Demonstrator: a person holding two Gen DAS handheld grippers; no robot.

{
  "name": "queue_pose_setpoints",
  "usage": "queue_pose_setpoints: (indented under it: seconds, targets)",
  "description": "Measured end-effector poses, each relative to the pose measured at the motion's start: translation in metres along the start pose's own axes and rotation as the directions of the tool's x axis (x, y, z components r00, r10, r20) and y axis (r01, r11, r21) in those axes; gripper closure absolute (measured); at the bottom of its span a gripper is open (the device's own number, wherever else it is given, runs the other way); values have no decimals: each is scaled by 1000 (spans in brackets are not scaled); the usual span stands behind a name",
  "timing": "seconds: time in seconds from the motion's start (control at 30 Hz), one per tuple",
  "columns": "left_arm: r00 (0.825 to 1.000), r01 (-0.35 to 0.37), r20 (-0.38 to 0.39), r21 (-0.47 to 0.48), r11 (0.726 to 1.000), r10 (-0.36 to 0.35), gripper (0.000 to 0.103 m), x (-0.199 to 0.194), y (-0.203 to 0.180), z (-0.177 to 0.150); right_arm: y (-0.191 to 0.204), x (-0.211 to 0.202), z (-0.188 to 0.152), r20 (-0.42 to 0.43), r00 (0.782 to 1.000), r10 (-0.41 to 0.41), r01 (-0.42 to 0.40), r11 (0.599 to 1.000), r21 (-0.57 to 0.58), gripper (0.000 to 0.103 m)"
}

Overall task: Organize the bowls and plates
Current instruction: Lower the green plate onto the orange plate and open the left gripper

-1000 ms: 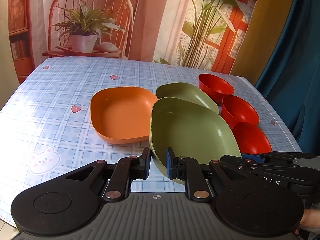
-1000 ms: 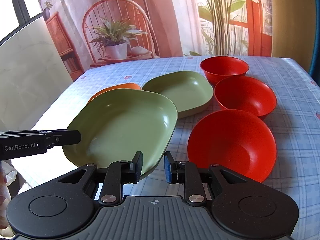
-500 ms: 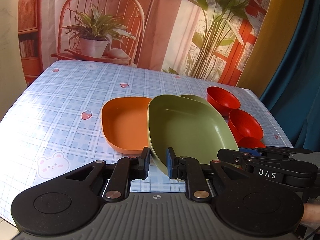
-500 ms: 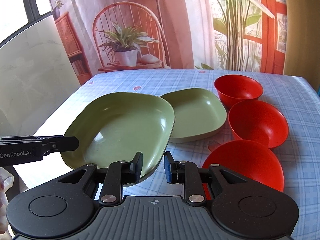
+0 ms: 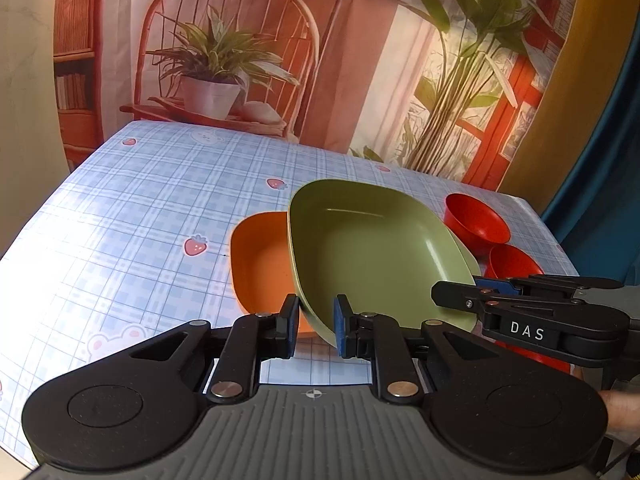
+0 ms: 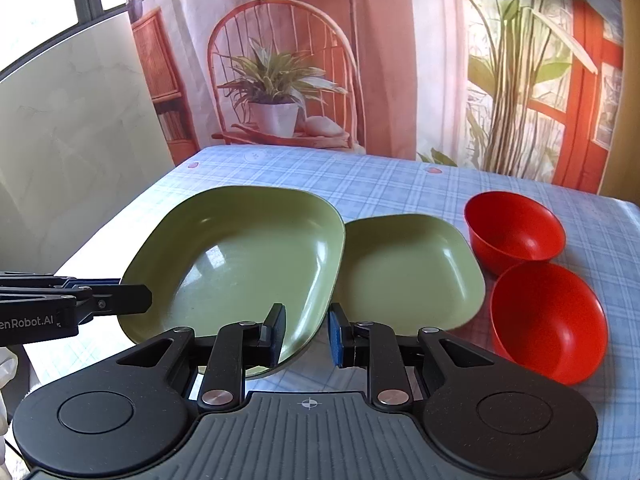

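Both grippers hold one large green plate (image 5: 372, 252) above the table. My left gripper (image 5: 316, 326) is shut on its near left rim. My right gripper (image 6: 306, 334) is shut on its near right rim, and the plate (image 6: 240, 264) tilts. A second green plate (image 6: 404, 272) lies on the table to the right, partly under the held one. An orange plate (image 5: 260, 264) lies to the left, partly hidden. Red bowls (image 6: 514, 236) (image 6: 548, 320) stand in a row at the right. The right gripper's fingers (image 5: 464, 296) show in the left wrist view.
The table (image 5: 140, 208) has a blue checked cloth with strawberry prints. Behind it hangs a backdrop with a chair and potted plant (image 6: 276, 92). A blue curtain (image 5: 608, 160) is at the right. The table's right edge runs close to the bowls.
Both grippers have lifted the large green plate and carried it up and away; it now hides more of the orange plate and of the second green plate.
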State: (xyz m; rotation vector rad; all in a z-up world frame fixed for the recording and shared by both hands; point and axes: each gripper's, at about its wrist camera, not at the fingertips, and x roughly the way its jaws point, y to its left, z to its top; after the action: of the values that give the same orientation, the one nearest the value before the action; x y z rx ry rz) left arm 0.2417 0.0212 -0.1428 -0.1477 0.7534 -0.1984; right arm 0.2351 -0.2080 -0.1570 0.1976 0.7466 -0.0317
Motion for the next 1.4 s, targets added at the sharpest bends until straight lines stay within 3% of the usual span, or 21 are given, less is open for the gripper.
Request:
queue_pose_setpoints:
  seconds: [0.27, 0.77, 1.13, 1.4]
  targets:
    - [999, -42, -10, -28, 999, 41, 83, 22, 17, 12, 6, 41, 23, -7, 1000, 22, -22, 998, -54, 82]
    - [994, -90, -62, -32, 995, 87, 83, 49, 30, 10, 11, 81, 21, -47, 999, 19, -22, 997, -72, 82]
    - [988, -135, -75, -48, 990, 132, 83, 48, 36, 7, 8, 71, 15, -17, 1000, -6, 4, 997, -74, 76]
    - [992, -116, -47, -34, 993, 115, 83, 39, 20, 17, -18, 42, 10, 2, 999, -33, 33, 998, -47, 75]
